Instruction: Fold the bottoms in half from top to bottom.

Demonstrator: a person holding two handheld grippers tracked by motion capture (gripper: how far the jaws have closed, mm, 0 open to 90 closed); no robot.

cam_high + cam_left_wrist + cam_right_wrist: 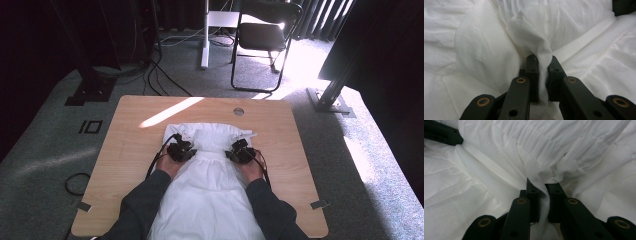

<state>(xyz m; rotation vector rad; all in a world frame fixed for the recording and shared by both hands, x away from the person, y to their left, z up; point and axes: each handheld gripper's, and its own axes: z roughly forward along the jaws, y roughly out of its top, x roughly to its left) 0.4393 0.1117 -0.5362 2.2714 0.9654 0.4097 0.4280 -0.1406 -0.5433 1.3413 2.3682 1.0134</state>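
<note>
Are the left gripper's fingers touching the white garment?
Touching. The left gripper view shows the left gripper with both fingers pressed on a pinched fold of the white garment.

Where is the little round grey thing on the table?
In the high view, the round grey disc sits near the far edge of the wooden table, right of the middle, just beyond the white garment.

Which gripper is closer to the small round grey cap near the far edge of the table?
Right. The right gripper grips the white garment almost straight below the round grey cap in the high view. The left gripper grips the garment farther to the left.
</note>
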